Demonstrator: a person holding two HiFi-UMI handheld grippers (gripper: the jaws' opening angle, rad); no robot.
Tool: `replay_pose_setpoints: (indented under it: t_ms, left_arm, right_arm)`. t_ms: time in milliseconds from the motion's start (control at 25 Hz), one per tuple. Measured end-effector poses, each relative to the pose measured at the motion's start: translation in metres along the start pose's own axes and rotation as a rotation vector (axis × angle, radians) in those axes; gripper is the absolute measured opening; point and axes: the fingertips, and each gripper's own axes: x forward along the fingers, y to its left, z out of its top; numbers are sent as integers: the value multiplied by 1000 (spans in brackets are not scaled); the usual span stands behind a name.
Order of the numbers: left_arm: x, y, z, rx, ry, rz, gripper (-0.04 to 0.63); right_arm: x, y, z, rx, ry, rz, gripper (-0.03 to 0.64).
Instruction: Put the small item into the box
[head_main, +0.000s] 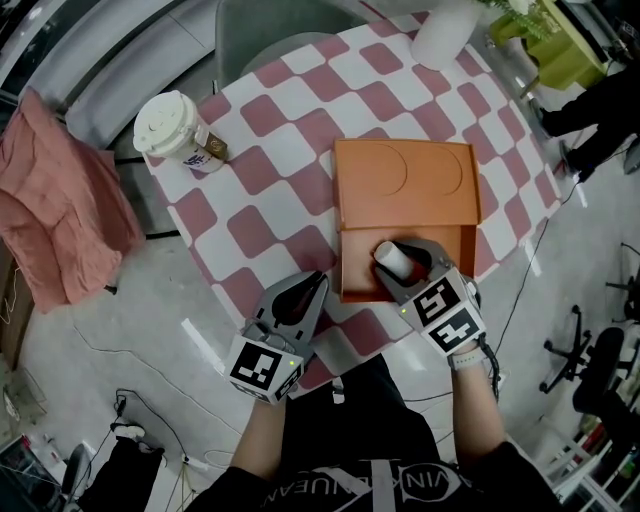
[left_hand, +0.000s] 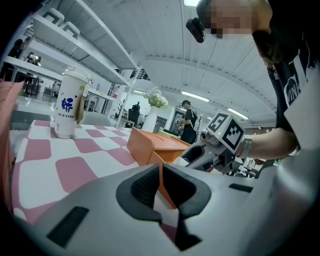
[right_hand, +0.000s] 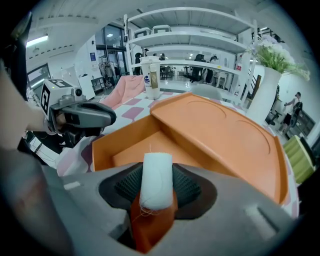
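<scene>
The small white cloth roll (right_hand: 156, 179) sits clamped between the pads of the right gripper (right_hand: 156, 189), standing upright in them with loose threads at its lower end; in the head view the roll (head_main: 391, 257) is over the open bottom half of the box, near its front wall (whether it touches the floor of the box cannot be told).

One table (head_main: 290, 130) fills the middle of the head view, covered in a pink-and-white checked cloth. A pink fabric (head_main: 60, 210) is draped to its left, off the table.

One orange box (head_main: 405, 180) lies open on the cloth, its flat lid folded back away from the person and its shallow tray nearest them. The right gripper (head_main: 398, 262) reaches over that tray's front wall.

The left gripper (head_main: 318, 282) rests low at the table's near edge, just beside the box's left front corner. Its jaws are drawn together with only a thin slit showing, and nothing is held in the left gripper (left_hand: 161, 187).

One white vase (head_main: 445, 30) stands at the far edge, and one lidded paper cup (head_main: 178, 130) stands at the far left corner, well apart from the box.
</scene>
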Motion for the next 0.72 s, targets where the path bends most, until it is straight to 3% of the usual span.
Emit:
replay_pose_setpoints:
  t_ms: [320,720]
  left_arm:
    - [-3,2,-3,-8,4,9,26]
    - [-6,1,3,-6,-3,9,26]
  right_arm:
    - [3,1,0,1,-7,8,179]
    - [-11,-1,11,58,-89,-5,179]
